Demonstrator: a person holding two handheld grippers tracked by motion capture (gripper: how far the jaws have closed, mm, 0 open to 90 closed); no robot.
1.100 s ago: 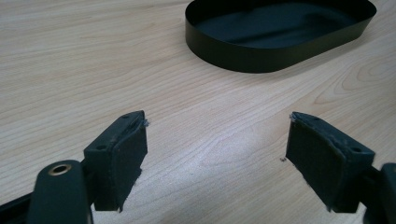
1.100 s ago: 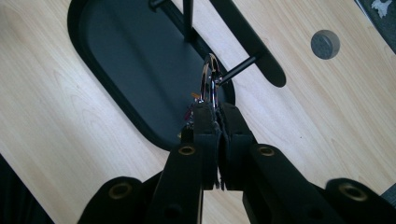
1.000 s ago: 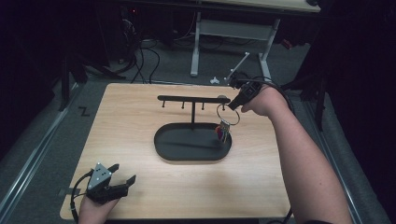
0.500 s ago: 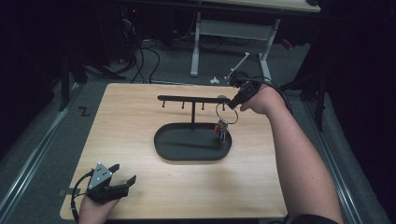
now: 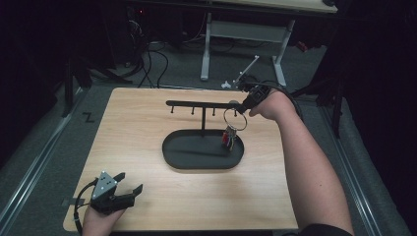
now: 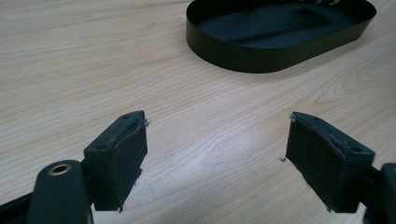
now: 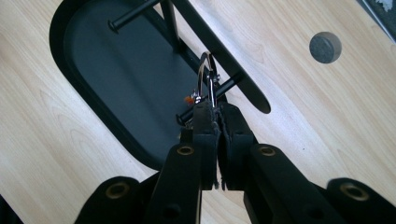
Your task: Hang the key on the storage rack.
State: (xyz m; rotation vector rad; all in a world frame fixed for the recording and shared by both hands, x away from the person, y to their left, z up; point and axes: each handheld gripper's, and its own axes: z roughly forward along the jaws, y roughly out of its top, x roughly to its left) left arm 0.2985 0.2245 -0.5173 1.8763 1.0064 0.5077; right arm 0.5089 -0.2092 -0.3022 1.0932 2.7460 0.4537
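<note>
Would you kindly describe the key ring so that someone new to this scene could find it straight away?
On the wooden table stands a black rack with a crossbar of pegs over an oval tray. At the bar's right end, the right gripper is shut on the key ring. It is the one shiny metal loop there, with small red-marked bits hanging below it over the tray.

The table [image 5: 147,123] is pale wood with a visible grain and a smooth, faintly shiny finish. Near its middle stands a rack [image 5: 201,104] of matt black metal, its oval tray [image 6: 280,51] having thin, smooth walls with a dull sheen. The key ring [image 7: 208,79] is bright, glossy metal. The right gripper [image 7: 217,116] and left gripper [image 6: 217,154] are matt black plastic, with dull, slightly frayed rubbery pads [image 6: 128,163].
</note>
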